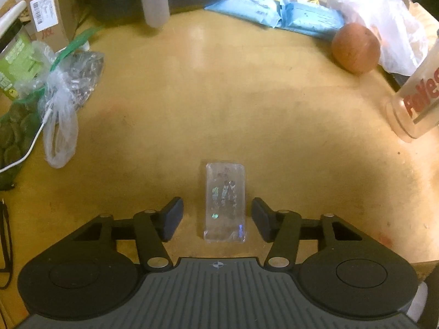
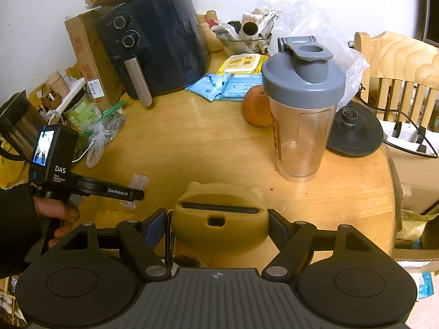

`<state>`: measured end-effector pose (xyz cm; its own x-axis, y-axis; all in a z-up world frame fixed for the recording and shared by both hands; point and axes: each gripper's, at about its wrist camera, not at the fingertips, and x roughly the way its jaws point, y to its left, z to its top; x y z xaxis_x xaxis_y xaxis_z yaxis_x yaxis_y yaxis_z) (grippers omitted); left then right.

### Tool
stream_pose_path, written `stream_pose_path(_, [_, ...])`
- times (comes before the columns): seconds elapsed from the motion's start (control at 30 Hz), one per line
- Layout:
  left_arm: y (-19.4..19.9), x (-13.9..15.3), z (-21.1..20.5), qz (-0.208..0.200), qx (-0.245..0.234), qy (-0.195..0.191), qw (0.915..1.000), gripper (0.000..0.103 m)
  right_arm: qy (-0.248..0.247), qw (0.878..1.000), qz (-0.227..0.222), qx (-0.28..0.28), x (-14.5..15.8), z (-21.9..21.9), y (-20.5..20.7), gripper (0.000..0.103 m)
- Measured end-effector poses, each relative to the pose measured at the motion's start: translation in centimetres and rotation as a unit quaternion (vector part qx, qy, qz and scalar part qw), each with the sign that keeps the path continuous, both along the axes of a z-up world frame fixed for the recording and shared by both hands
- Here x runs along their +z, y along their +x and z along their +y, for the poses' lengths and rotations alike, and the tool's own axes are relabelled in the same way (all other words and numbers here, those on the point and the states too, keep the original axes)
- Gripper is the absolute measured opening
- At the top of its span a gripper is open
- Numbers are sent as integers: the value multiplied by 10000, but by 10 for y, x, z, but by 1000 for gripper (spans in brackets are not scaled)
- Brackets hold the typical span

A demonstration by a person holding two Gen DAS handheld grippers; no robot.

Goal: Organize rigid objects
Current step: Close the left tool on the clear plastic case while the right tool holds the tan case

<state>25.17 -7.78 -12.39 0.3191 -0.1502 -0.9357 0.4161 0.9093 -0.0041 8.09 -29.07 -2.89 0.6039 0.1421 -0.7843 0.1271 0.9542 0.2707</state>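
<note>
Left gripper point(image 1: 216, 218), low centre of its frame: jaws part open, straddling a small clear plastic case point(image 1: 224, 203) flat on the wooden table point(image 1: 219, 109), pads just short of its sides, nothing gripped yet. Right gripper point(image 2: 218, 223), bottom centre of its own view: clamped wide across a tan bear-eared case point(image 2: 219, 216), seemingly mid-carry. Beyond, upper right: shaker bottle point(image 2: 303, 109) and orange fruit point(image 2: 256, 107) untouched, so apparently early going, most sorting left.

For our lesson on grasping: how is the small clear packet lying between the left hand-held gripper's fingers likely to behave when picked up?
The clear packet looks thin and flat on the table, so probably light and hard to get under. Its glossy wrap may be slippery. The left hand-held gripper straddles it without touching.
</note>
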Motion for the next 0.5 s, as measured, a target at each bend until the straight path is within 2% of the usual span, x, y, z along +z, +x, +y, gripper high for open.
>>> stream_pose_path(0.13, [-2,0,-1,-63,37,107,9999,40,7,10000,-3,-5,0,0,-1,78])
stream_pose_path(0.17, [-2,1,-1,-88,42,126,9999,33,13,10000,-5,-3,0,-1,-1,78])
stream_pose_path(0.5, [-3,9,1,-7,-41,43,10000,33,14,9999,-26,150,1,4,2,78])
